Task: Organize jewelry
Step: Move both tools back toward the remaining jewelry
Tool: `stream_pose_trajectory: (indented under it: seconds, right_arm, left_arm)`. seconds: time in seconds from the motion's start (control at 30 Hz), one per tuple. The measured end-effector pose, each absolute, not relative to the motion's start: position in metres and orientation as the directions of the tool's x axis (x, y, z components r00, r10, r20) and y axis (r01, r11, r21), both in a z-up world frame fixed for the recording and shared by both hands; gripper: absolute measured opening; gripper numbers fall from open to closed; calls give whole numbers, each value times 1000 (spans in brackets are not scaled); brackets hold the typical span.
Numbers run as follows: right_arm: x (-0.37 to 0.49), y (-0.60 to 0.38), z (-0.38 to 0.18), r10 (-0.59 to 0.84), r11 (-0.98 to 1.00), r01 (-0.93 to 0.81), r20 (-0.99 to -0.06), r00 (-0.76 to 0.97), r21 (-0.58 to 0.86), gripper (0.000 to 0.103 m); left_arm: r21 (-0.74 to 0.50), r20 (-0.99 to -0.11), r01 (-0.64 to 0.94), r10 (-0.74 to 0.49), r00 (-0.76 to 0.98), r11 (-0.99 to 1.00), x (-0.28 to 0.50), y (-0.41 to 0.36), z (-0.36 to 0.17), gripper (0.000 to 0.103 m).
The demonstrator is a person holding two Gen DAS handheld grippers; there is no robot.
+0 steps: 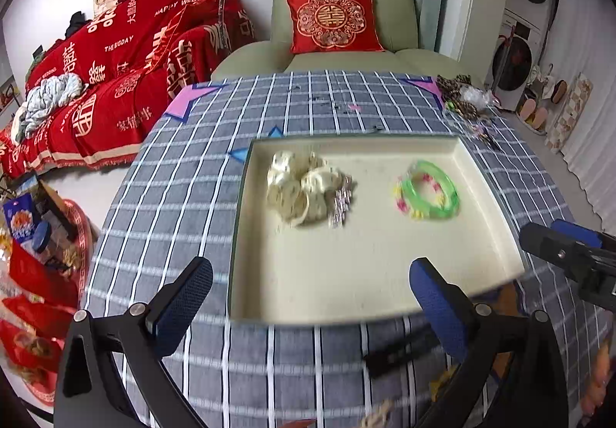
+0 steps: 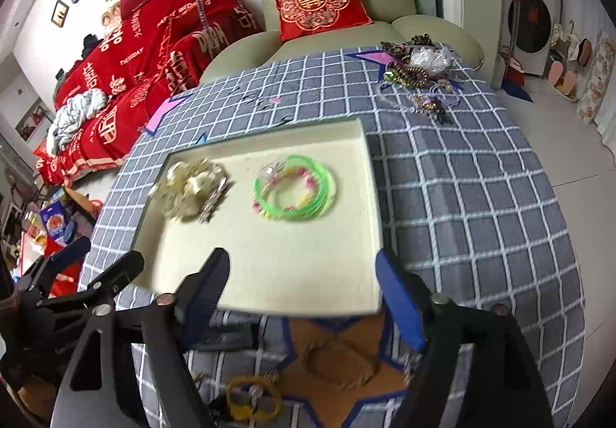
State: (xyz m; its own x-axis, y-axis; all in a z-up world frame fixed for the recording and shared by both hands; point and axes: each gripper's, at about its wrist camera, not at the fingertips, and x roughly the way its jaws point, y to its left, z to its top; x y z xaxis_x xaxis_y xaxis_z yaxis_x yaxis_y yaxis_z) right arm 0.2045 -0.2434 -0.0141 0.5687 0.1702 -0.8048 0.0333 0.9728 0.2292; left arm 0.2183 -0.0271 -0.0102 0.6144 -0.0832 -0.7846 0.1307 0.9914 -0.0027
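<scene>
Tray (image 2: 369, 197) holds two jewelry clusters (one cream (image 2: 192, 189), one green (image 2: 294, 187)).

Both the left gripper (image 1: 310, 297) and right gripper (image 2: 304, 297) are matte black frames with curved arms, round silver screws at the pivots, and fingers (image 1: 439, 306) faced with textured blue pads (image 2: 400, 306).

Both pictures are evenly and brightly lit, and no strong shadows are seen. Straight lines are bent by the fisheye lens, so the checked tabletop (image 1: 315, 108) looks curved, and the corners are dark. The cream tray (image 1: 346, 274) and the near edge of the tabletop are smeared by blur. The far sofa (image 2: 146, 54) is seen sharply.
</scene>
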Motion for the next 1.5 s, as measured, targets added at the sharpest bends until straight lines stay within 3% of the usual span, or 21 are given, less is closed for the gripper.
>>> stream_pose_trajectory:
  seconds: [0.13, 0.33, 0.77, 0.97, 1.5]
  right_arm:
    - [185, -234, -14, 145, 981, 25, -803, 578, 195, 82]
    - [157, -230, -17, 160, 978, 18, -799, 579, 209, 103]
    - [100, -241, -33, 150, 969, 73, -800, 581, 235, 103]
    - [79, -247, -53, 109, 978, 97, -853, 510, 182, 103]
    - [44, -285, -85, 102, 957, 199, -889, 447, 210, 103]
  left_arm:
    - [-42, -798, 129, -111, 593, 991, 195, -19, -10, 103]
    - [-71, -814, 115, -124, 567, 991, 168, -11, -16, 103]
    - [-32, -831, 71, -66, 552, 997, 116, 10, -37, 103]
    - [-8, -851, 38, -27, 525, 999, 100, 24, -64, 103]
    - [-9, -862, 176, -97, 497, 984, 95, 14, -81, 103]
